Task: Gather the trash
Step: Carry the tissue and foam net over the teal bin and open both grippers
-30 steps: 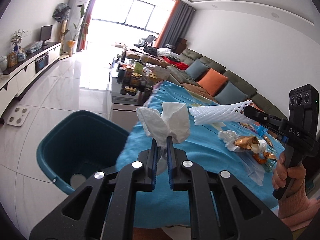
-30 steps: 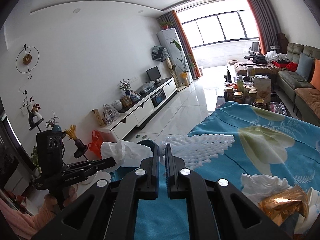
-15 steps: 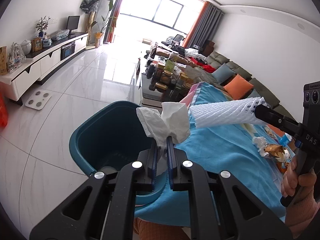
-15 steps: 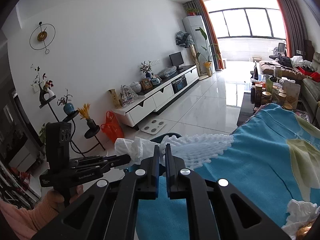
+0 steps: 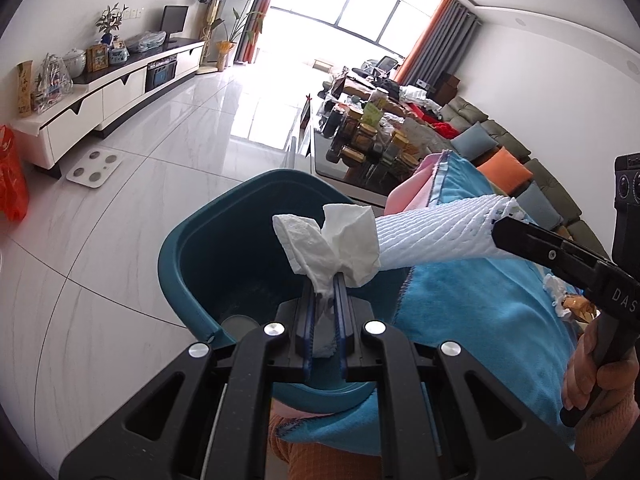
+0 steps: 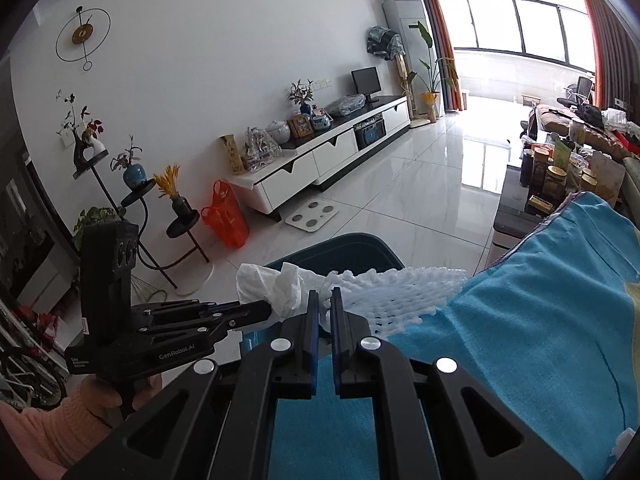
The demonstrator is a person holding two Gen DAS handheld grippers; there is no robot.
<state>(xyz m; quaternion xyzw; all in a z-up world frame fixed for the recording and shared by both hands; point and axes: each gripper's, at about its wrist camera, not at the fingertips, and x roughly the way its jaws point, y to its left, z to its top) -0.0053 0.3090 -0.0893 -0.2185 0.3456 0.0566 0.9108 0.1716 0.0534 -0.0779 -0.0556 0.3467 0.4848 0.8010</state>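
Observation:
My left gripper is shut on a crumpled white tissue, held over the open teal bin on the floor by the table edge. My right gripper is shut on a white foam net sleeve, which reaches from the right towards the tissue. In the left wrist view the foam sleeve sticks out of the right gripper above the bin's right rim. In the right wrist view the tissue sits at the tip of the left gripper, with the bin behind it.
A blue cloth covers the table, with more wrappers at its right. A low table with jars stands beyond. A white TV cabinet, an orange bag, a scale and plant stands line the left wall.
Both grippers have moved left and down off the table, from above the blue cloth to over the teal bin. Each keeps its piece of trash; the bin looms larger.

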